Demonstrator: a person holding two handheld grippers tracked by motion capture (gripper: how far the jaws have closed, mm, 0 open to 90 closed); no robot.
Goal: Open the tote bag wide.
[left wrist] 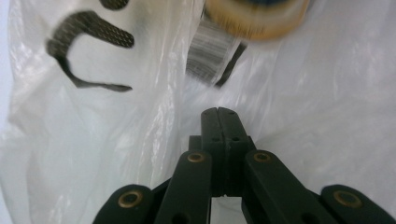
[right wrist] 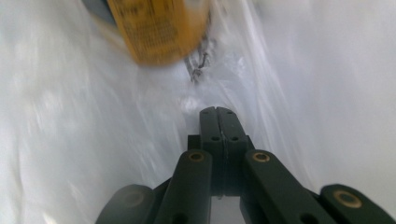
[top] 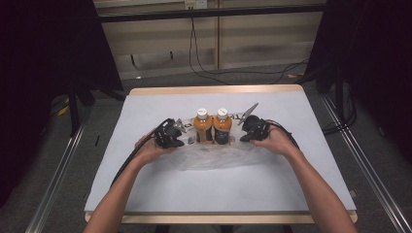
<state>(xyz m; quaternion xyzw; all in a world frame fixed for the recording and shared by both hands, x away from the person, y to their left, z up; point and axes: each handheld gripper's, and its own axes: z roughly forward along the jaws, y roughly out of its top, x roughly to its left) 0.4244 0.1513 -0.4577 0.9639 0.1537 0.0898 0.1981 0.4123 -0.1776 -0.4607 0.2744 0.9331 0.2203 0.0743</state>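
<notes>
Two orange bottles with white caps, one [top: 202, 127] and the other [top: 222, 127], stand side by side inside a thin clear plastic bag [top: 209, 156] at the table's middle. My left gripper [top: 183, 139] sits just left of them, and my right gripper [top: 242, 133] just right of them. In the left gripper view the jaws of the left gripper [left wrist: 218, 112] are pressed together in the bag film [left wrist: 93, 154], below a blurred bottle base [left wrist: 257, 18]. In the right gripper view the right gripper [right wrist: 217, 111] is likewise shut in the bunched film [right wrist: 70, 116], under an orange bottle [right wrist: 159, 28].
The table [top: 145, 104] has a pale grey cover and a wooden rim. The bag carries black print [left wrist: 86, 32] and a barcode label [left wrist: 210, 56]. Cables trail from both grippers towards the person. Dark stands and floor rails flank the table.
</notes>
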